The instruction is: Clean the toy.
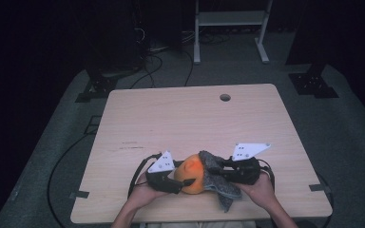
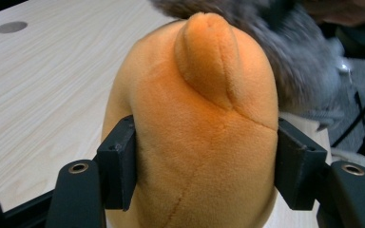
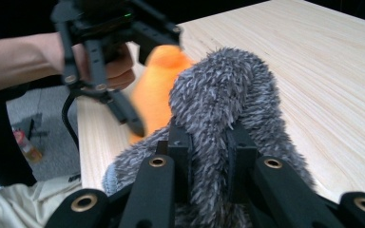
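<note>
Left tool (image 2: 204,171) clamped the orange plush (image 2: 195,123); right tool (image 3: 209,156) pinched the grey fuzzy cover (image 3: 228,95) at the bench's (image 1: 180,118) near edge. Advised: anchor the plush, peel rightward slowly.

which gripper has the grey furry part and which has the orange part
The right gripper pinches the grey shaggy fabric; the left gripper straddles the smooth orange plush body, a jaw on each side.
</note>
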